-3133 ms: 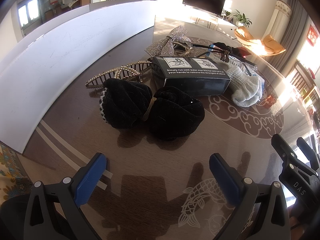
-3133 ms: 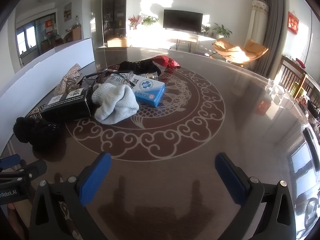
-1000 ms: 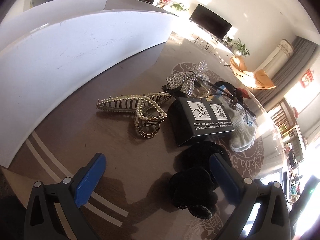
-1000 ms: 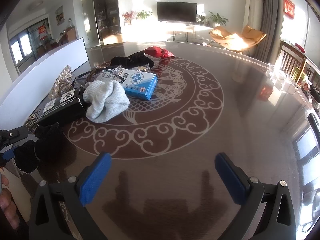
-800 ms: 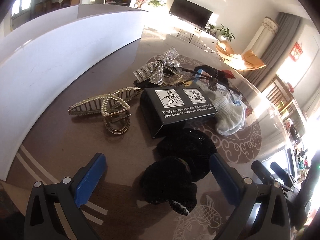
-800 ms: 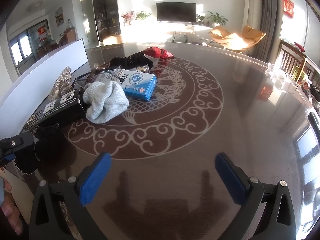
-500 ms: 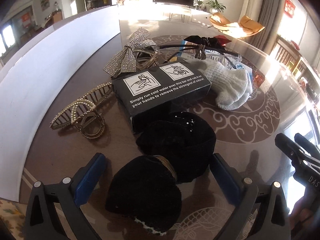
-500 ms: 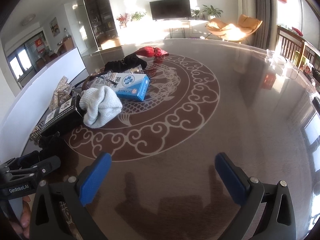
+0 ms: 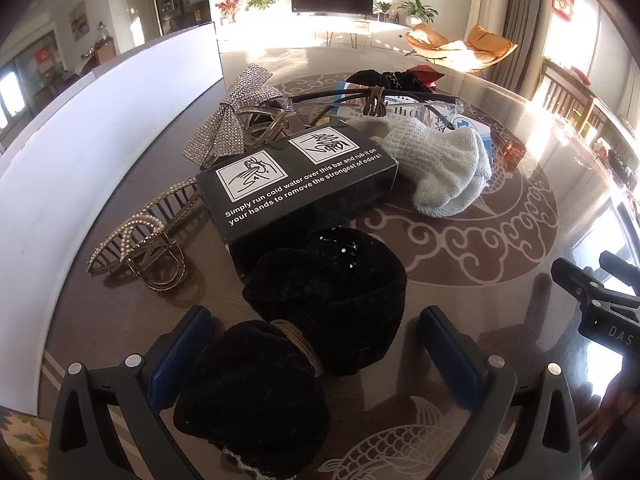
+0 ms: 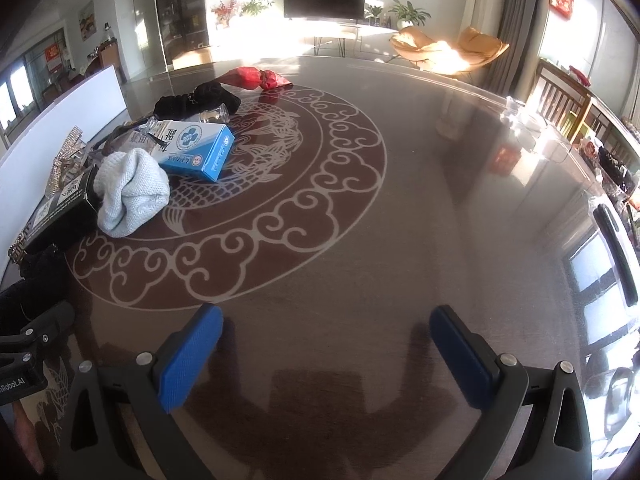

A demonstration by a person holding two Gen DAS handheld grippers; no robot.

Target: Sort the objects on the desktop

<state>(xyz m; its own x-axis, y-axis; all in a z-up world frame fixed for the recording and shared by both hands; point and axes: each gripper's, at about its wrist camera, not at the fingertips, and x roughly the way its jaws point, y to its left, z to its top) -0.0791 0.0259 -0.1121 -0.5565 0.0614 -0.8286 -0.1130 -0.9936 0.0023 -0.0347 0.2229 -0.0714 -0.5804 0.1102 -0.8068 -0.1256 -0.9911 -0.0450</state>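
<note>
Our left claw [image 9: 312,354] stands wide open, holding nothing, astride the black velvet bow [image 9: 292,340]. The bow's long axis runs from near-left to far-right between the fingers. Our right claw [image 10: 324,354], equally open and empty, hovers over bare desk [image 10: 400,240], well apart.

black velvet bow [image 9: 304,344] | flat on table | against black box [image 9: 300,184]

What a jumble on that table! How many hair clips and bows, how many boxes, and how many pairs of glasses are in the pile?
Hair clips and bows: 4 (black velvet bow, pearl claw clip, rhinestone bow, translucent claw clip)
Boxes: 2 (black box, blue box)
Glasses: 1 (glasses)
Total: 7
</note>
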